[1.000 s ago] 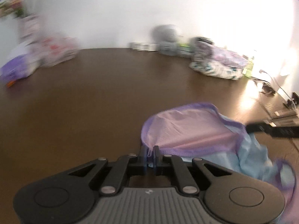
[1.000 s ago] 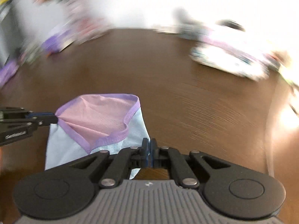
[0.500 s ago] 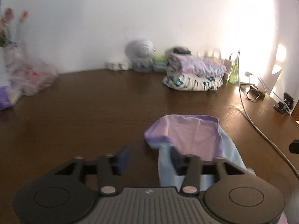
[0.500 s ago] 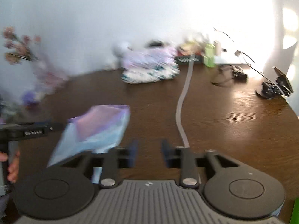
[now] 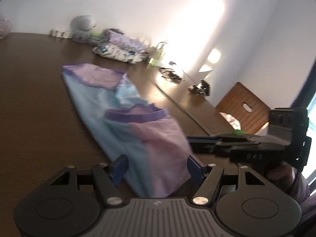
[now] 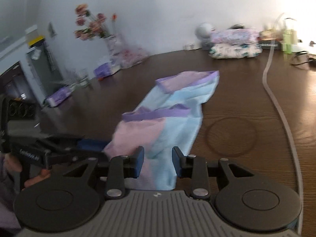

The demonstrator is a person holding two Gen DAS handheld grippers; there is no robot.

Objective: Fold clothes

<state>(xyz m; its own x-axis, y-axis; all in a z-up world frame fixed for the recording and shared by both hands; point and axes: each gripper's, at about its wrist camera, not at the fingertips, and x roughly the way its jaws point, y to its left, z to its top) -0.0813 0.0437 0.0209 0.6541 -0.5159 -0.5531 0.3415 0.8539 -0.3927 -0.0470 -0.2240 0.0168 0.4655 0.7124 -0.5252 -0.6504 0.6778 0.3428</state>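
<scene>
Dark wooden surface (image 6: pixel 246 98), blue-and-pink garment (image 6: pixel 169 114) stretched long across it; left tool (image 5: pixel 157 165) spread wide, right tool (image 6: pixel 157 159) parted too, both gripping nothing.

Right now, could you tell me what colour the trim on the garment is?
Purple trim on the pink-and-light-blue garment, clearest in the right wrist view.

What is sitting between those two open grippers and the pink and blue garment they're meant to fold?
Nothing visible. The garment lies flat on the table, its near end between the open left gripper fingers and the right gripper fingers.
</scene>
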